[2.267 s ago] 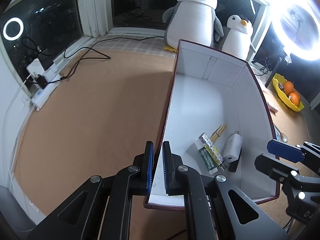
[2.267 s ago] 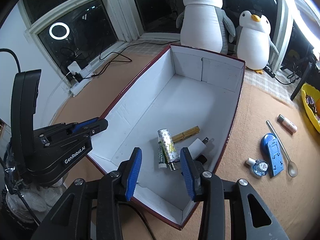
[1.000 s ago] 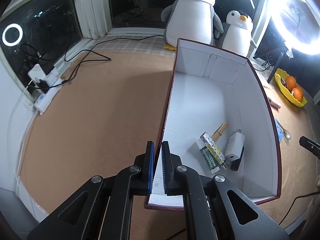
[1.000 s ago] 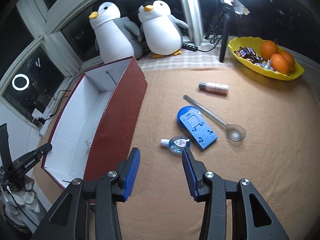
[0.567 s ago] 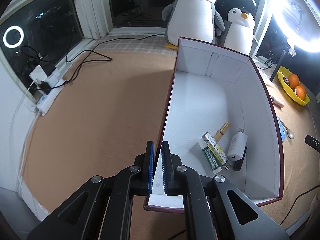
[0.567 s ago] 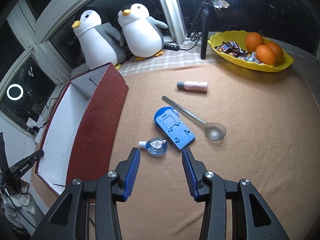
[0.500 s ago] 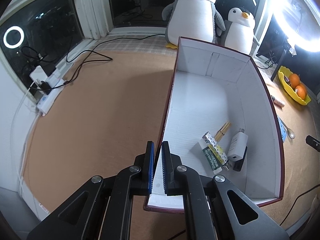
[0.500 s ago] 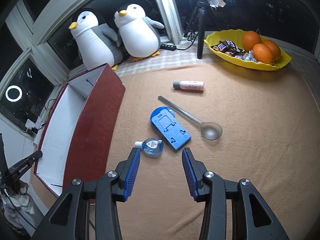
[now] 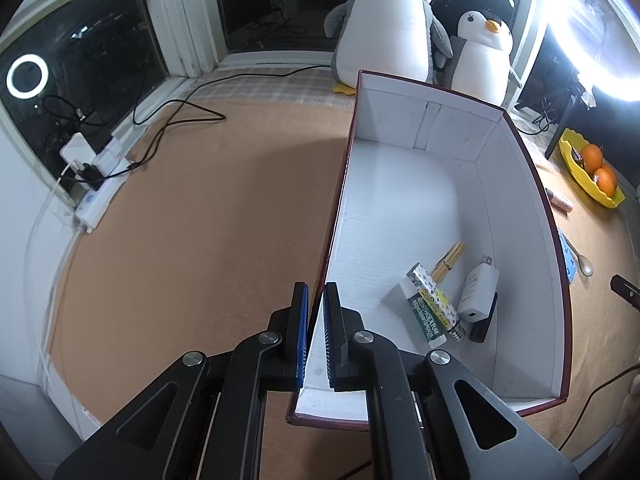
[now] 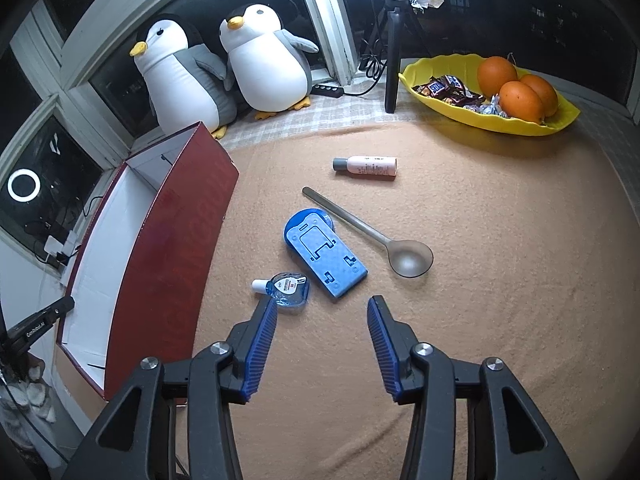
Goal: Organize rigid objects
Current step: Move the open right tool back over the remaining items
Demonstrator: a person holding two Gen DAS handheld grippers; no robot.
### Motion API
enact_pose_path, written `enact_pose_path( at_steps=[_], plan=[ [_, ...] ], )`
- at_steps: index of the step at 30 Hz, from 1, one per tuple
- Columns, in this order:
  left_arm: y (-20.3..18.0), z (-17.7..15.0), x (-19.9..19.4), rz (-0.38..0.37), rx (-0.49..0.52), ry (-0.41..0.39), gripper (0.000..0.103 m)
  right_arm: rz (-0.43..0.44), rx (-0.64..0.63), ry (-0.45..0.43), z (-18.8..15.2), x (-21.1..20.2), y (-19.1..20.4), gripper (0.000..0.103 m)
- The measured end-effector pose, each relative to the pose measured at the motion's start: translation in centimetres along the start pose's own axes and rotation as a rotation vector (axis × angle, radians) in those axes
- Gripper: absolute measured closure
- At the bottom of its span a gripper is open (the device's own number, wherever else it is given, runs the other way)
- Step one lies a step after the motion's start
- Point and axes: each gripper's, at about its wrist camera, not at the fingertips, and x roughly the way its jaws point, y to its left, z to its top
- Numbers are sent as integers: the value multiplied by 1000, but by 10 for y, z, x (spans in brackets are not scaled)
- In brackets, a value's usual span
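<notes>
Left wrist view: the left gripper [image 9: 316, 332] is clamped on the near wall of the red box [image 9: 538, 216], one pad outside and one inside, steadying it exactly as it did a moment ago. On the box's white floor lie four things: a wooden clothespin [image 9: 448, 258], a patterned tube [image 9: 438, 302] lying against a green-labelled stick [image 9: 420, 316], and a white charger [image 9: 478, 290] with something dark half under it that I cannot make out. Two plush penguins [image 9: 390, 24] sit behind the box.

Right wrist view: the right gripper [image 10: 322, 322] has swung away from above the box to the open bench [image 10: 500, 300], and its jaws have just been opening wider, with nothing between them. I take this as the reach for the next item. Four loose things wait on the bench: one small blue bottle [image 10: 288, 289] just ahead of the left pad, one blue phone stand [image 10: 324, 256] ahead, centred between the pads, one spoon [image 10: 372, 232] close beside the stand, and one pink-white bottle [image 10: 366, 166] farther back. A yellow dish [image 10: 496, 124] holds three oranges and some sweets. So four things are in the box and four remain outside; the stand or the blue bottle looks the likeliest next pick.
</notes>
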Motion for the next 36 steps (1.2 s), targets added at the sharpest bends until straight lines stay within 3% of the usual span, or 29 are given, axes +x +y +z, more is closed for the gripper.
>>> enact_pose_path(
  at_steps=[17, 36],
  plan=[
    [-2, 4, 4, 12, 15, 5, 97, -6, -68, 51, 1, 8, 6, 56],
    [-3, 4, 12, 24, 13, 31, 96, -66, -87, 109, 14, 38, -30, 56]
  ],
)
